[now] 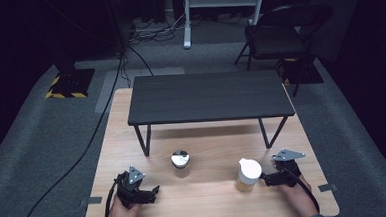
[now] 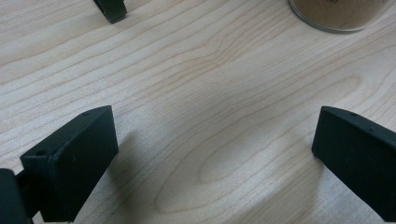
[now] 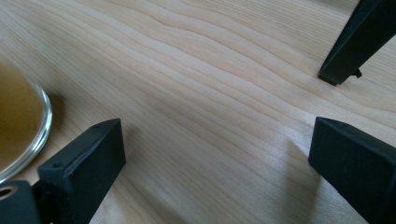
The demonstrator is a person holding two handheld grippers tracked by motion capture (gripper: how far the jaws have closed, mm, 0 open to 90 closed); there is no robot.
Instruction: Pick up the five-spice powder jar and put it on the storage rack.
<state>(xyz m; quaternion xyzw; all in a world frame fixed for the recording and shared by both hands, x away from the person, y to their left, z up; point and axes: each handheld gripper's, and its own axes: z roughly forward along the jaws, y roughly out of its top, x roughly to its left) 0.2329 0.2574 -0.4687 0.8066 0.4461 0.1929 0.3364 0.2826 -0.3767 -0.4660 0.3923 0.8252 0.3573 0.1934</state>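
Observation:
A glass jar with a silver lid [image 1: 180,161] stands mid-table, and its brown-filled base [image 2: 336,14] appears at the top right of the left gripper view. To its right stands a white-lidded jar [image 1: 248,174] of amber contents, whose glass wall [image 3: 21,126] is just left of the right gripper's jaws. My left gripper [image 1: 154,193] [image 2: 215,135] rests near the front left, open over bare wood. My right gripper [image 1: 263,179] [image 3: 217,140] points at the white-lidded jar, open, with nothing between its jaws.
A low black shelf [image 1: 210,95] on thin legs spans the far half of the wooden table [image 1: 211,202]. One leg [image 2: 111,9] stands ahead of the left gripper, another [image 3: 355,42] ahead of the right. A black chair [image 1: 282,33] stands on the carpet beyond.

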